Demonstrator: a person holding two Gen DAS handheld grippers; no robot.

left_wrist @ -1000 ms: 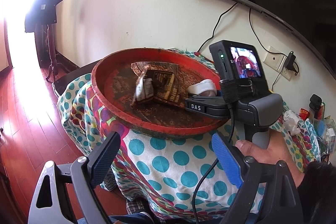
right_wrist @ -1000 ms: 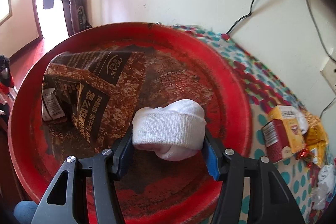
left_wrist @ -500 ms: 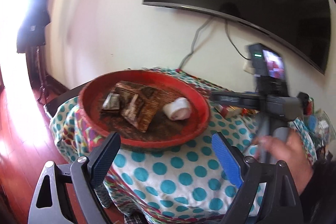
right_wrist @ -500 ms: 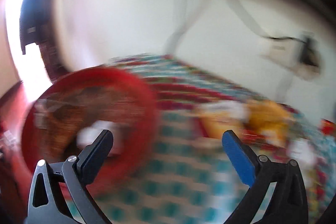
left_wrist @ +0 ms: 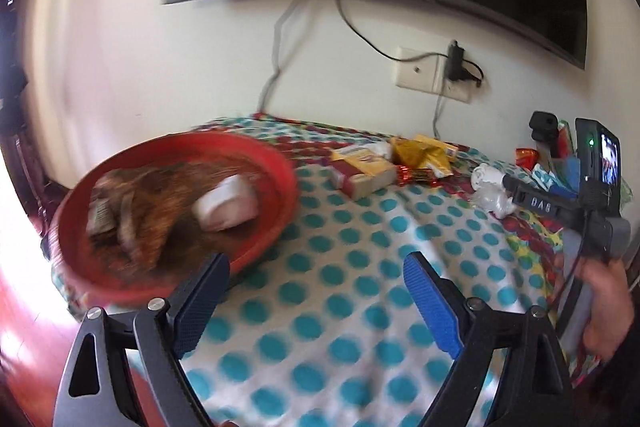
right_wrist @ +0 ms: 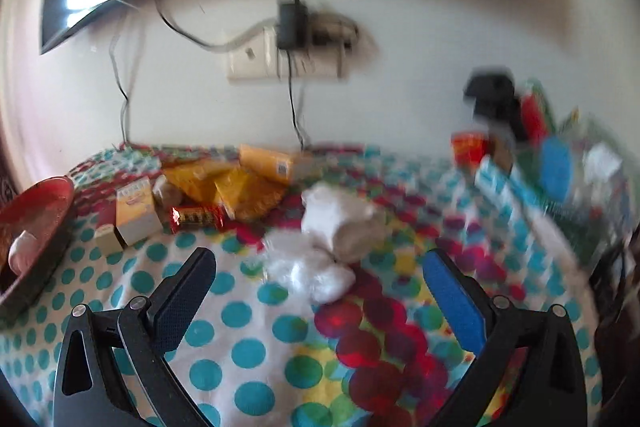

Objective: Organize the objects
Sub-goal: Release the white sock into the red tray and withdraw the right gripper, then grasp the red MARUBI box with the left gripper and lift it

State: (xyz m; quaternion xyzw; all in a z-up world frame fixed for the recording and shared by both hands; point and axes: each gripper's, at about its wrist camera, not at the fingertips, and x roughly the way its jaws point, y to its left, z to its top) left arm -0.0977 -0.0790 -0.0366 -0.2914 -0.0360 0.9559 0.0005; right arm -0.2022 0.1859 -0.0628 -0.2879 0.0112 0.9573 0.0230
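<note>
Both tongs (left_wrist: pixel 316 297) (right_wrist: pixel 320 297) wide, empty; white sock (left_wrist: pixel 226 203) in red tray (left_wrist: pixel 280 163).

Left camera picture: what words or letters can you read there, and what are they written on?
"DAS", seen upside down, on the black bar of the right gripper's handset.
Yellow and red box: print is too blurred to read.
Yellow packets: too blurred to read.
Brown packet in the red bowl: smeared by motion, unreadable.
Small screen on the handset: a picture only, with no words to make out.
</note>
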